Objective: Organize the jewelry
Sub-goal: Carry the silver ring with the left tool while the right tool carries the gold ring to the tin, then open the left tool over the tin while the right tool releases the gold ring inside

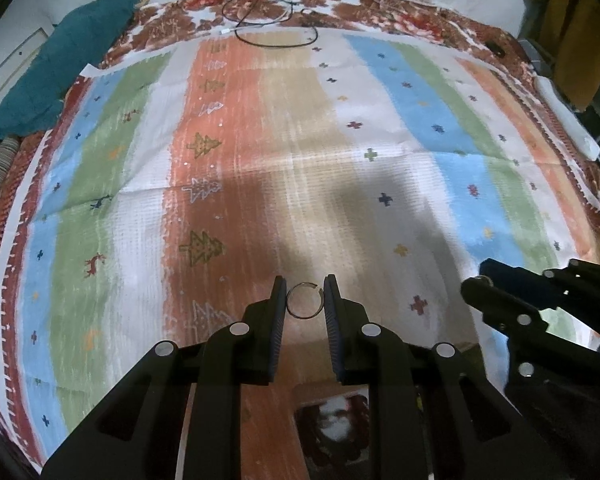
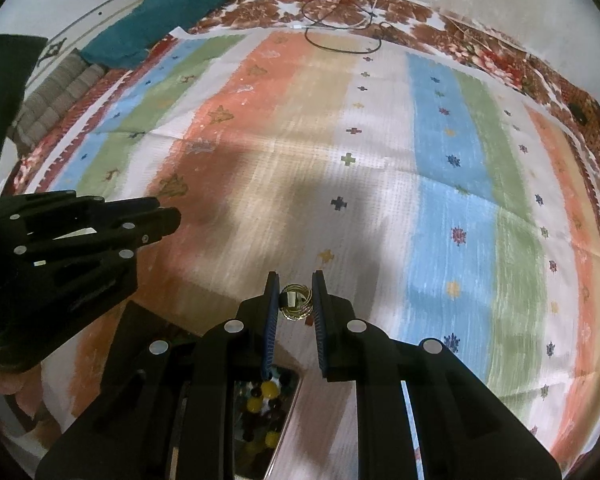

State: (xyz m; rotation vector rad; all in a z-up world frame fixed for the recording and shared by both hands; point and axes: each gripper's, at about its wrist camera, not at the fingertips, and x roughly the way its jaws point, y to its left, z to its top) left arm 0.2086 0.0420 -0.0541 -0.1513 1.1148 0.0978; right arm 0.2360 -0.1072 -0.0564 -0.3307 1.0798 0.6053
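My left gripper (image 1: pixel 305 299) is shut on a thin open metal bangle (image 1: pixel 305 301), held by its sides above the striped cloth (image 1: pixel 260 160). My right gripper (image 2: pixel 296 302) is shut on a small stack of gold bangles (image 2: pixel 296 303). Below the right gripper sits a tray (image 2: pixel 288 420) with yellow and dark beads (image 2: pixel 262 400). Below the left gripper lies a dark-framed box (image 1: pixel 334 428) with a red and white lining. The right gripper shows at the right of the left wrist view (image 1: pixel 478 284). The left gripper shows at the left of the right wrist view (image 2: pixel 166 216).
A teal cushion (image 1: pixel 56 64) lies at the far left edge of the cloth. Black and white cables (image 1: pixel 268 20) loop at the far edge. A white object (image 1: pixel 568 120) lies at the far right. Striped fabric (image 2: pixel 56 96) lies beside the cushion.
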